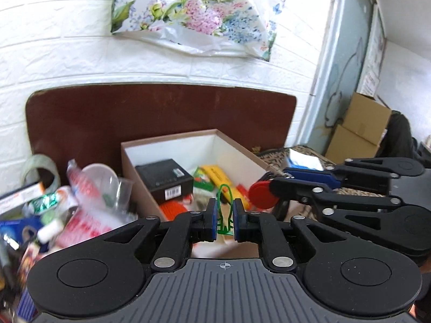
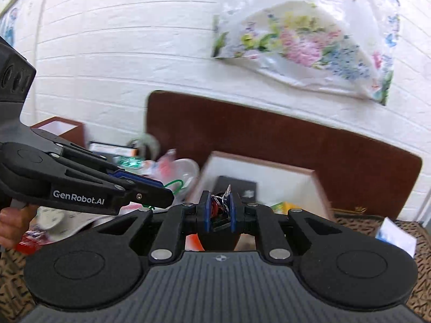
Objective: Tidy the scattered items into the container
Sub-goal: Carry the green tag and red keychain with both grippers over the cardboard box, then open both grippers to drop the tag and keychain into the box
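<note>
Nearest to me, my left gripper [image 1: 225, 222] has its fingers [image 1: 211, 216] clenched on a green plastic loop tag [image 1: 225, 207], which stands upright between the blue pads. My right gripper [image 2: 220, 211] is pinched tight on a bunch of keys with a red fob [image 2: 222, 204]; from the left wrist view the red disc [image 1: 262, 195] pokes out at its tip. Both held things hang in the air just in front of the open cardboard box [image 1: 134, 167], near its front edge. Inside that box I see a black carton [image 1: 164, 179], a yellow packet [image 1: 216, 175] and something orange [image 1: 172, 207]. Left of the box lies a blurred heap of clutter: a clear plastic cup [image 1: 103, 177] and a roll of tape [image 1: 40, 172]. Beyond stands a brown board [image 1: 161, 113] against the white brick wall [image 1: 54, 53], where a flowered plastic bag [image 1: 194, 13] hangs.
</note>
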